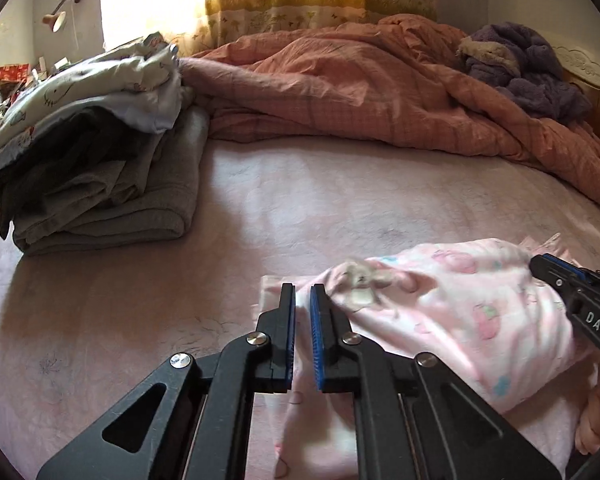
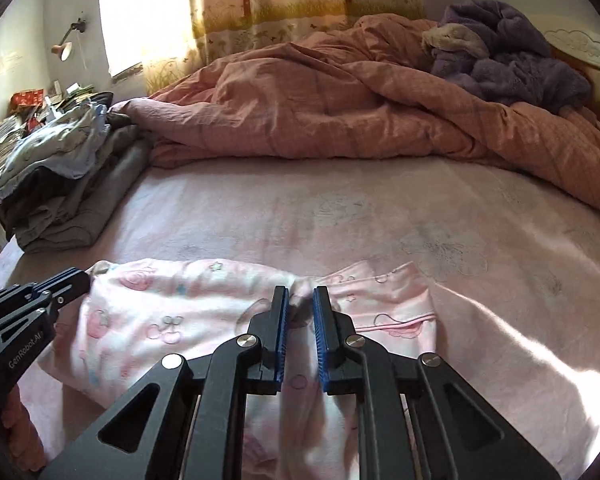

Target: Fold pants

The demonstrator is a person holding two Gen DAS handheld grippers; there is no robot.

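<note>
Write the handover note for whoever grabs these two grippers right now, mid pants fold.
Left gripper: jaws nearly shut, pinching the left edge of the pink printed pants.
Right gripper: jaws nearly shut on a bunched bit of the same pants near their far edge.
Pants lie crumpled at the near side of the pink bed sheet; a folded clothes stack sits far left.
Done: both edges gripped. Left: spread flat, fold, probably add to the stack.

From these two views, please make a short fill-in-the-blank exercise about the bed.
1. The pants on the sheet are mostly ____ in colour.
2. The pile of folded clothes lies at the ____ side of both views.
3. The fleece on the quilt is ____.
4. Behind the bed hangs a ____.

Missing words: pink; left; purple; curtain
</note>
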